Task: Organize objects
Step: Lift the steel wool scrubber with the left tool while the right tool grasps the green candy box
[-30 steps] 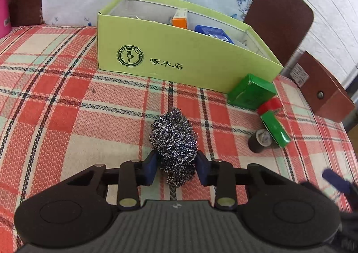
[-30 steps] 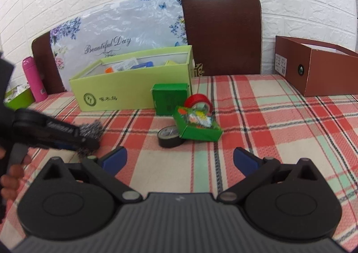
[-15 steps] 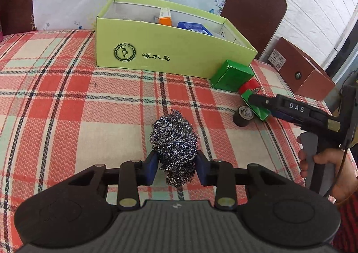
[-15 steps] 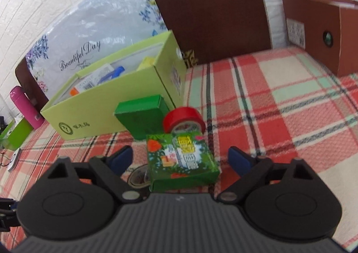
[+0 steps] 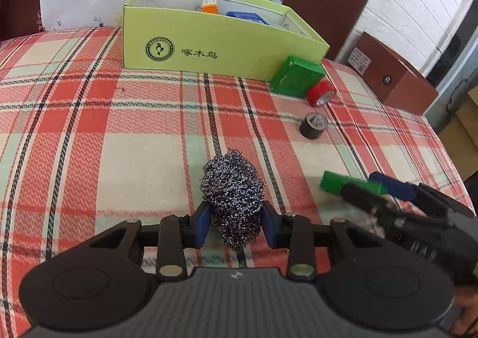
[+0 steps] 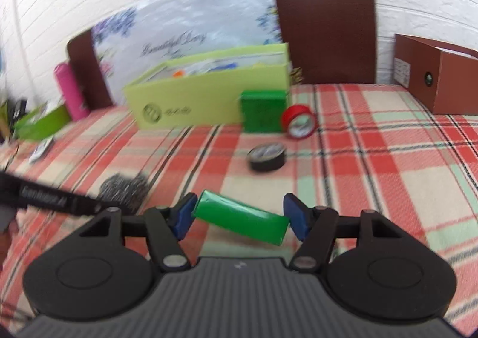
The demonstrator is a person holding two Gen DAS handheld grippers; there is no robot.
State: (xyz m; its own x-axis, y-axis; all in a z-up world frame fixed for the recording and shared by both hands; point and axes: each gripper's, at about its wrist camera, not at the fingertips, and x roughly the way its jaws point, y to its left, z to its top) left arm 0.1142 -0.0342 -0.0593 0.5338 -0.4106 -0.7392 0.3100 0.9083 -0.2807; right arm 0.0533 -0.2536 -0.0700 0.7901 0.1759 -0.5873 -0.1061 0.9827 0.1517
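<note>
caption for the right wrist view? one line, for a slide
Right gripper, jaws just closing, holds a tilted green box above the plaid tablecloth.

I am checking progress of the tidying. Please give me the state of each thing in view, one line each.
Left hand-held gripper: shut on the steel wool.
Steel wool: held, bunched between the pads.
Right hand-held gripper: jaws just closing, pads against the small green box.
Small green box: tilted between the pads.
Light green box: open, items inside.
Larger green box: lying beside it.
Red tape roll: on edge.
Black tape roll: lying flat.
</note>
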